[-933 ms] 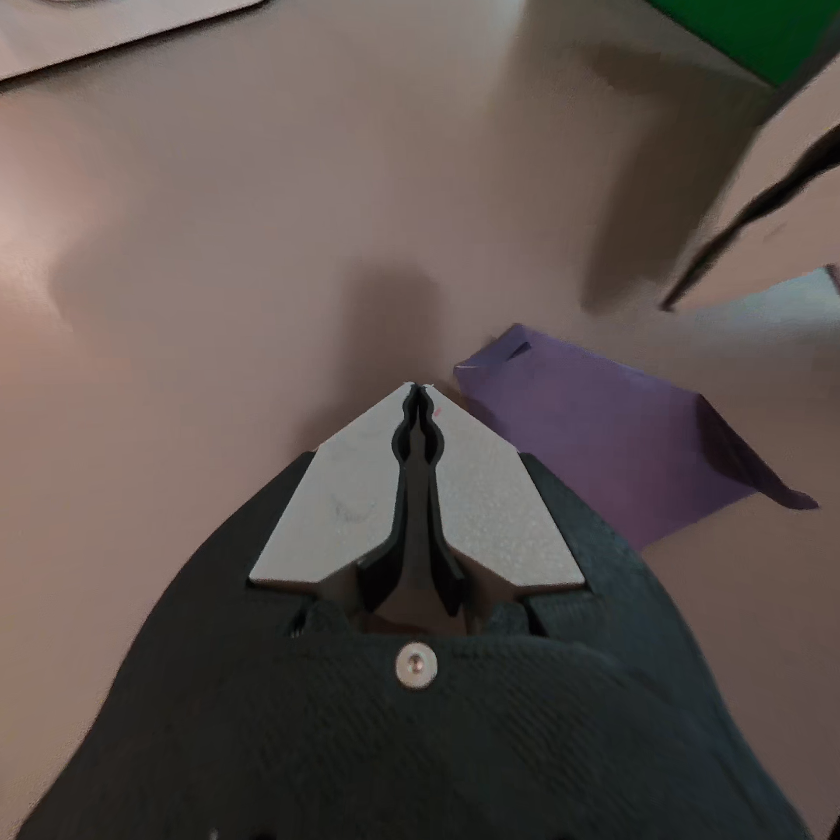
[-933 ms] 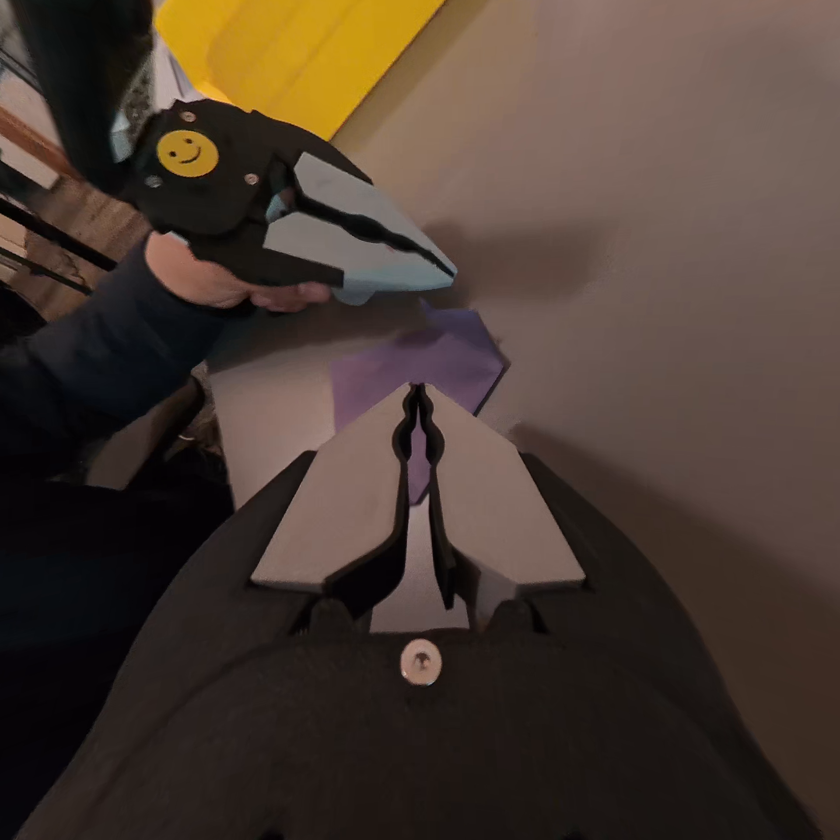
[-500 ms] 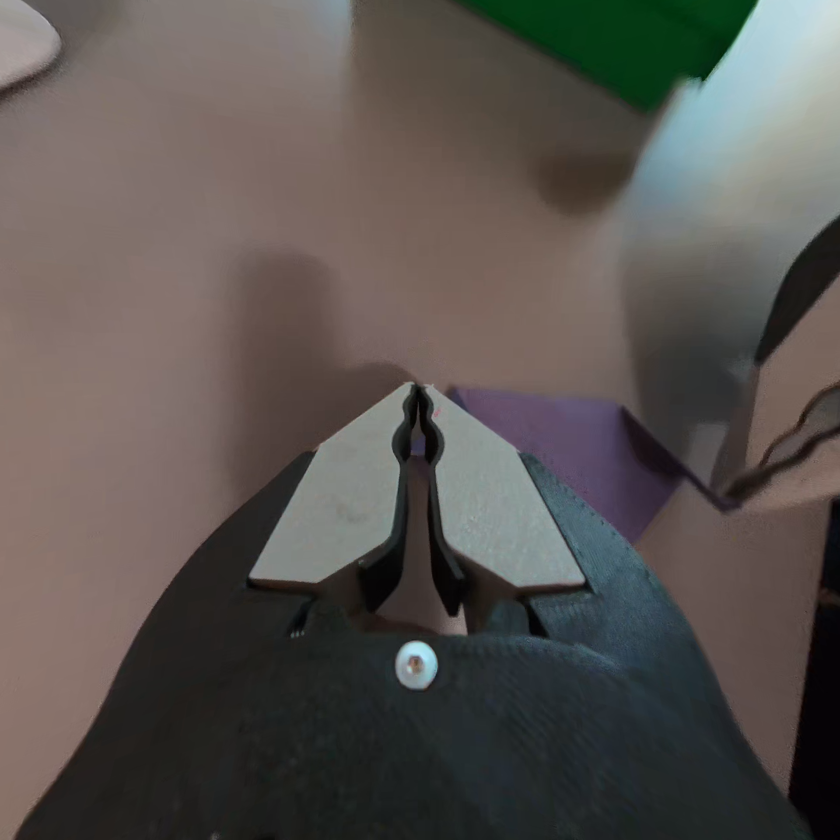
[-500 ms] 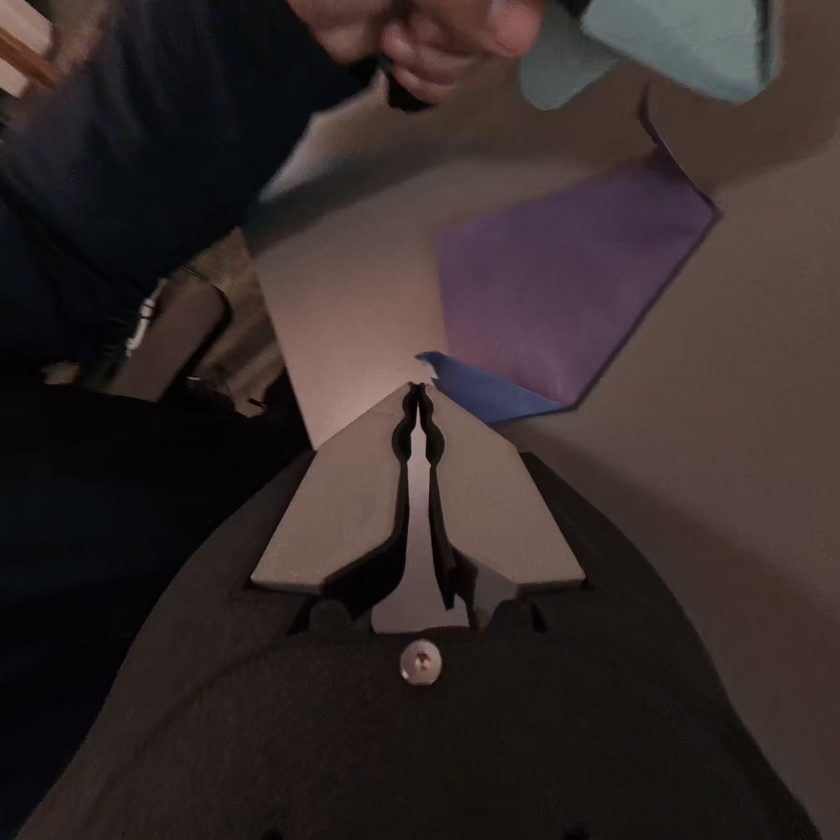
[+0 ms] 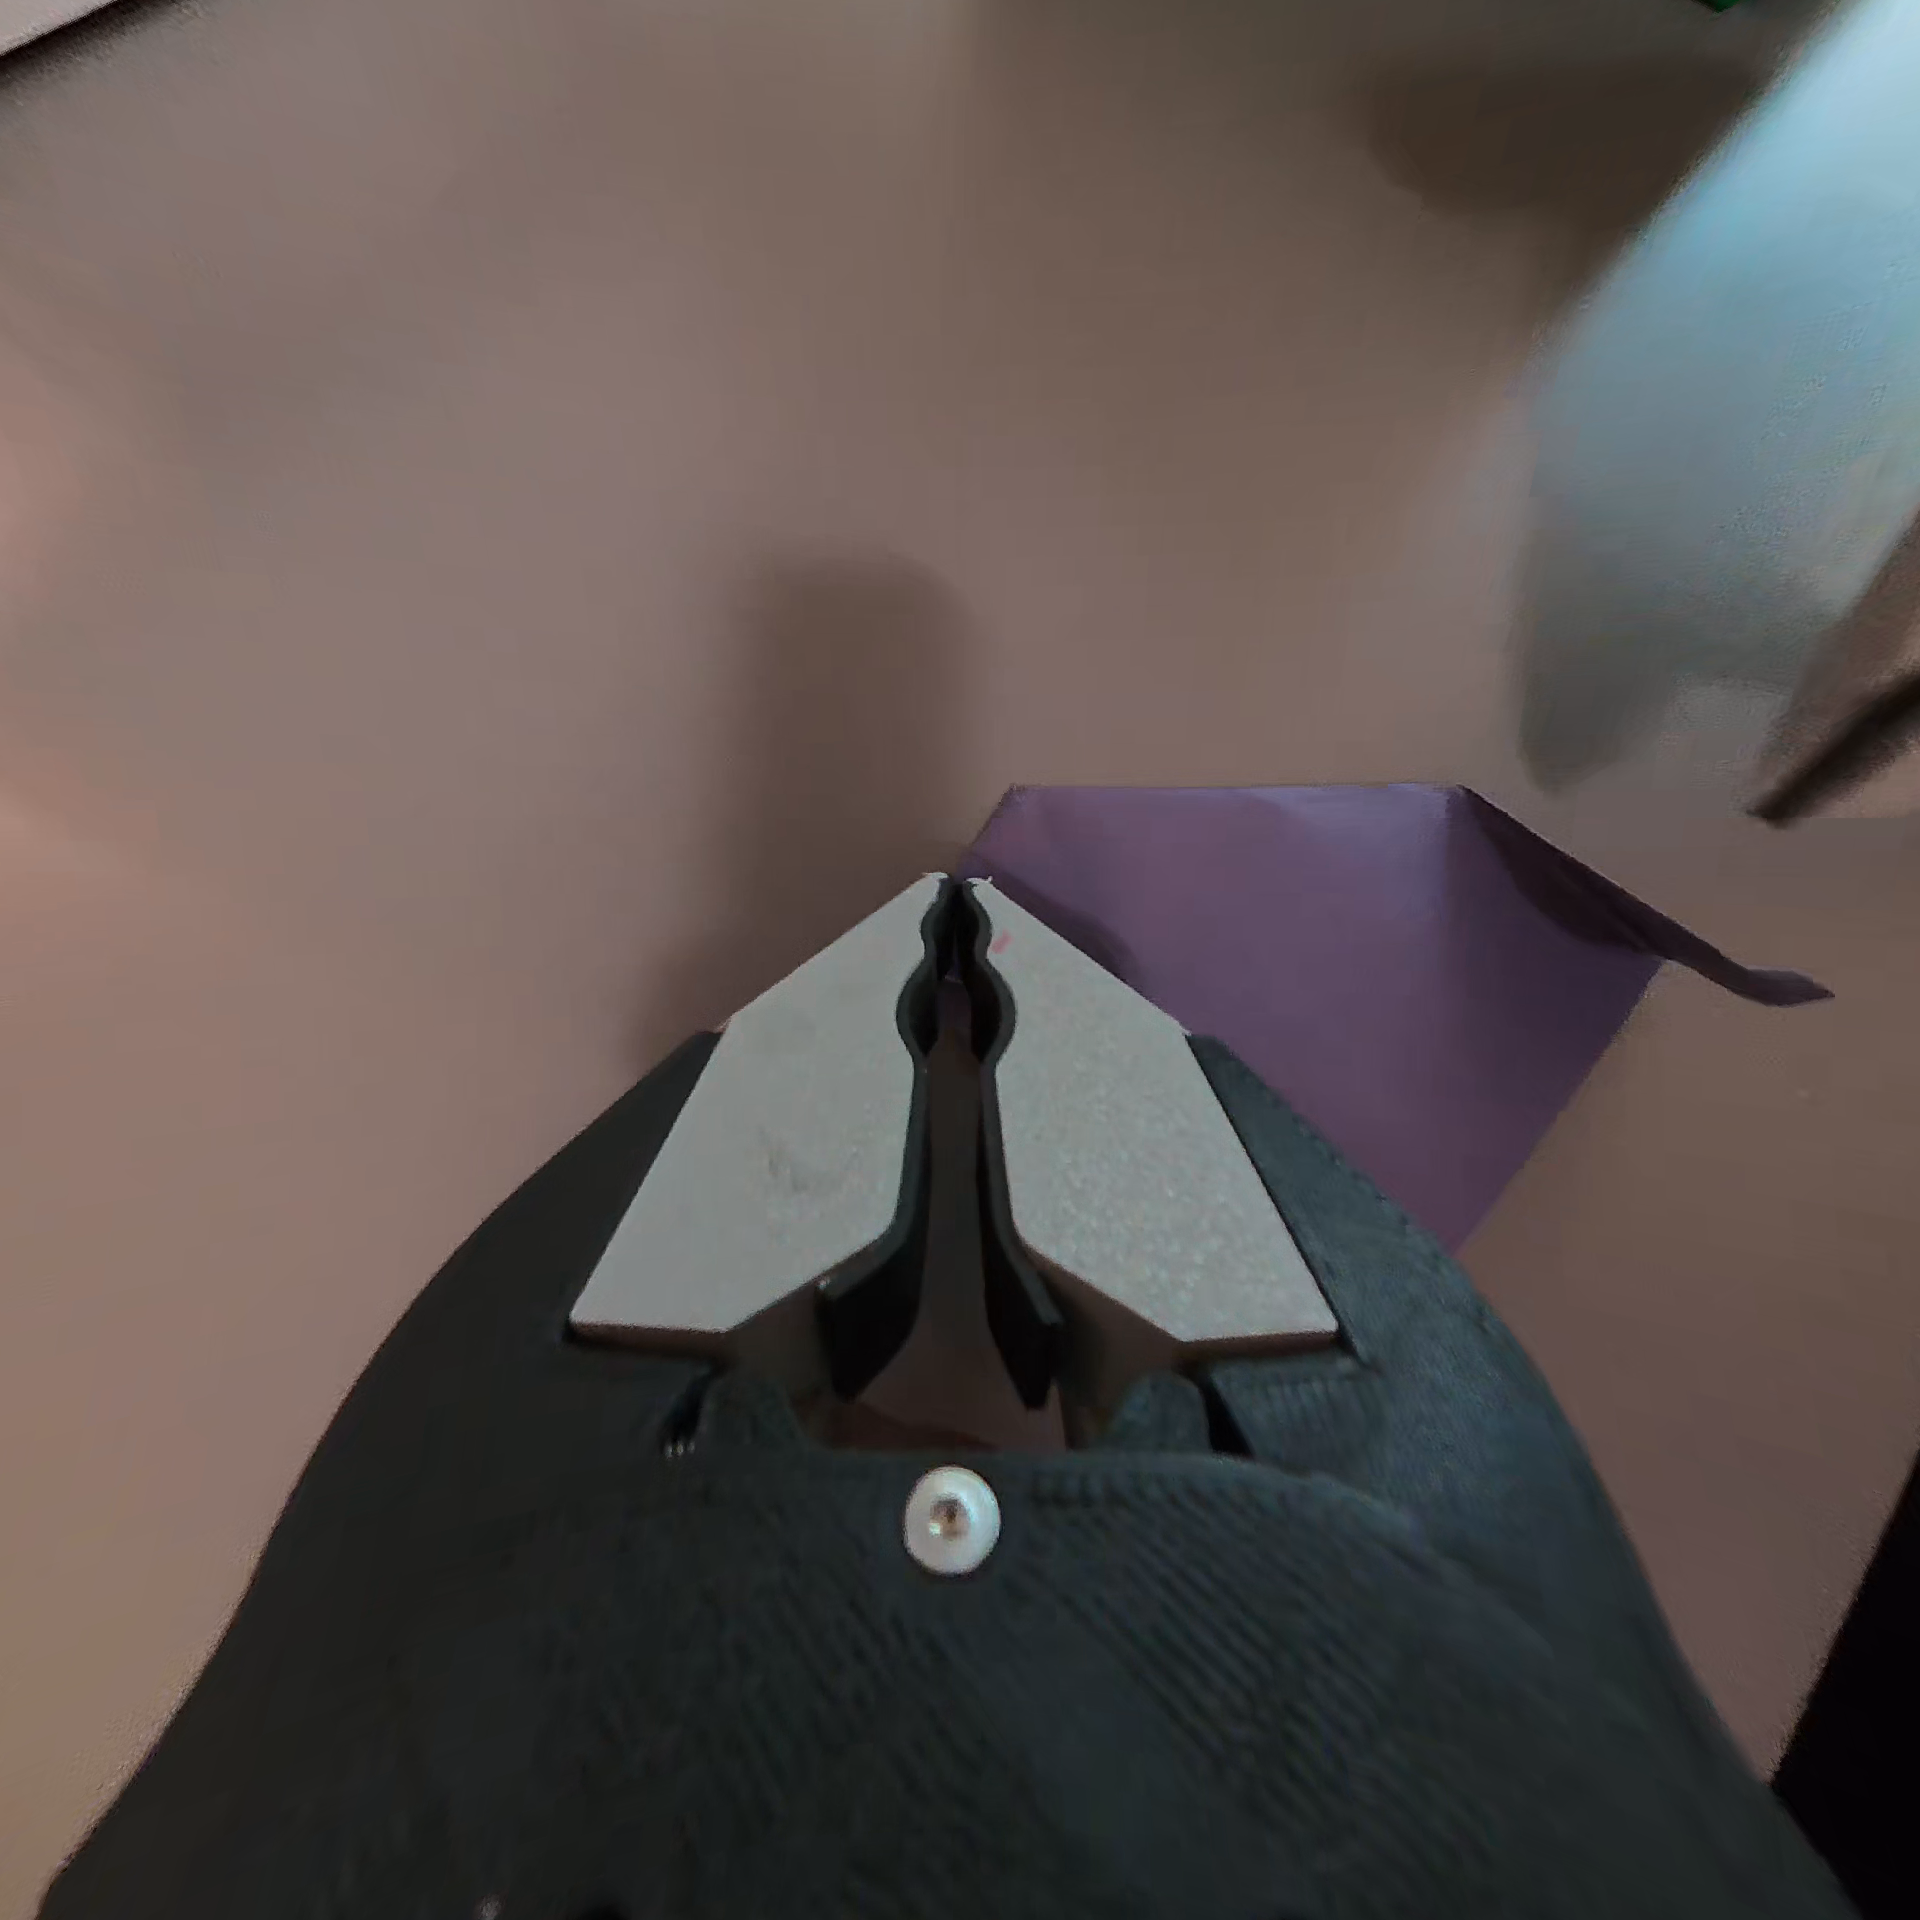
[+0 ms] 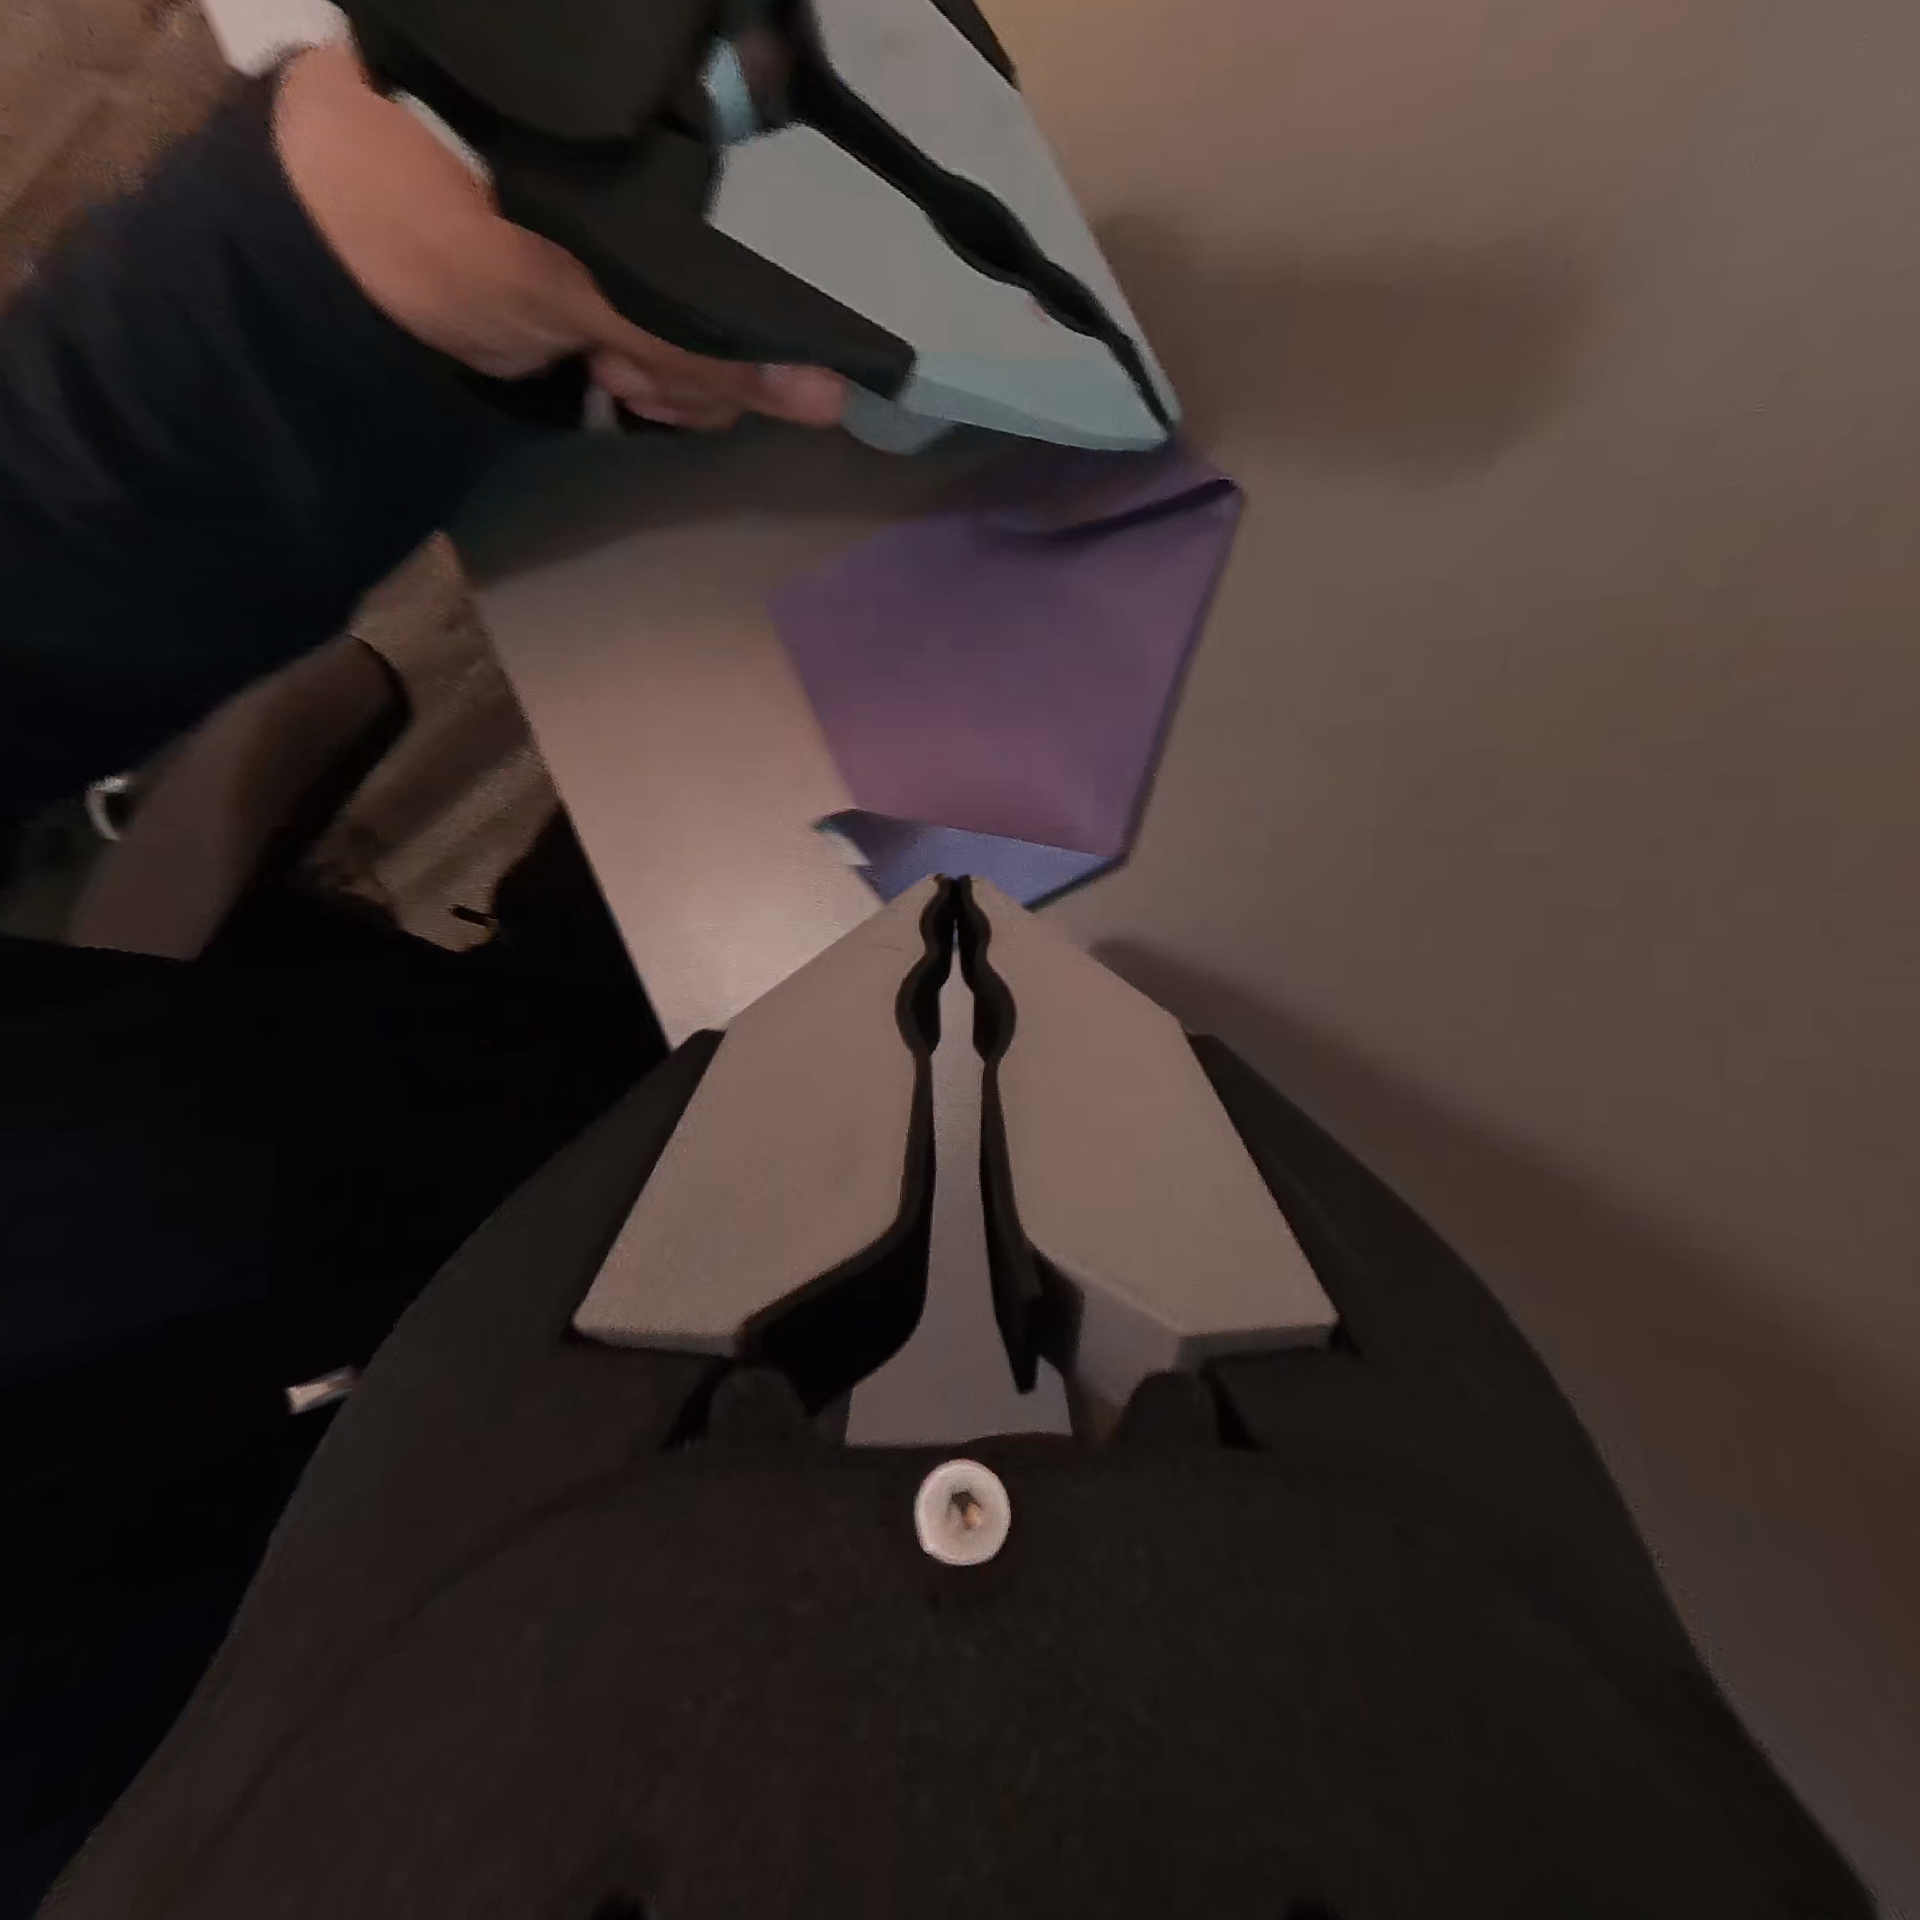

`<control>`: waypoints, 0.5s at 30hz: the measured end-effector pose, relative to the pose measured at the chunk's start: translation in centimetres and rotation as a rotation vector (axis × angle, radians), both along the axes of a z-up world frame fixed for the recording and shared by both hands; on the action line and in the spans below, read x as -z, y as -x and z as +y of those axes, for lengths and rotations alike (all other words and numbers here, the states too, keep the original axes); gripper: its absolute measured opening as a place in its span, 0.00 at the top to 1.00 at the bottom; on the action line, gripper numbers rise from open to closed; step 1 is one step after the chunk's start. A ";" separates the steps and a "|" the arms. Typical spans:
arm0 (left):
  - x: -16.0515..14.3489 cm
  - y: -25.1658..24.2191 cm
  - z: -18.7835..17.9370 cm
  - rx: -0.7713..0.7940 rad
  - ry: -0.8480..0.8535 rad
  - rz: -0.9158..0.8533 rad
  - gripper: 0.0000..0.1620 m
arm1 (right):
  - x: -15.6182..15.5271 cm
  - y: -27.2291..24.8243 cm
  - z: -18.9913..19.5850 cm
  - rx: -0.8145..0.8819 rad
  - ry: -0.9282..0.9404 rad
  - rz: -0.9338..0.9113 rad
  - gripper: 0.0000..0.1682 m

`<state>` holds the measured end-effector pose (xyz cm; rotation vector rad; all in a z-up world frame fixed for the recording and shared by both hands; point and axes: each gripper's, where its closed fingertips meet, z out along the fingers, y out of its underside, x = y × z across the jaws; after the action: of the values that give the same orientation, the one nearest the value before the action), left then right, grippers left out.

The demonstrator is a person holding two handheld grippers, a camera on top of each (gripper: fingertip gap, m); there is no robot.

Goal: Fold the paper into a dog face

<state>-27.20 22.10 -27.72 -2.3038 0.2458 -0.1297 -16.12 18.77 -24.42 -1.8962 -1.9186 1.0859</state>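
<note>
A purple paper (image 5: 1351,997), folded into a flat angular shape, lies on the tan table near its front edge; it also shows in the right wrist view (image 6: 997,665). One corner flap (image 5: 1662,935) stands up a little; in the right wrist view this flap (image 6: 966,857) lies just ahead of my right gripper (image 6: 956,881), which is shut. My left gripper (image 5: 956,881) is shut, its tips at the paper's opposite corner. From the right wrist view the left gripper (image 6: 1164,431) touches down on that far corner. The right gripper (image 5: 1714,416) is a blur at the upper right of the left wrist view.
The table's front edge (image 6: 582,810) runs close beside the paper. A person's hand (image 6: 623,343) and dark sleeve hold the left gripper. A pale sheet corner (image 5: 42,21) lies at the far left. Bare tabletop (image 5: 520,520) stretches beyond the paper.
The left gripper came down from above the paper to its far corner. The right gripper swung round to the raised flap's side. Both stayed shut.
</note>
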 end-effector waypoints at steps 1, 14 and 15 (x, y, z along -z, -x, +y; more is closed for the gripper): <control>0.0 0.1 0.0 -0.011 -0.001 0.012 1.00 | 0.1 0.0 -0.6 -0.006 0.007 0.001 1.00; -0.1 1.3 -1.8 -0.146 -0.010 0.013 1.00 | 3.6 2.0 3.7 0.012 -0.370 -0.193 1.00; -0.1 1.2 -1.9 -0.148 -0.011 0.015 1.00 | 3.6 2.4 4.3 0.015 -0.381 -0.198 1.00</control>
<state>-28.43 20.22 -27.58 -2.3035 0.0829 -0.0357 -18.48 23.04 -28.03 -1.8480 -2.0324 0.4931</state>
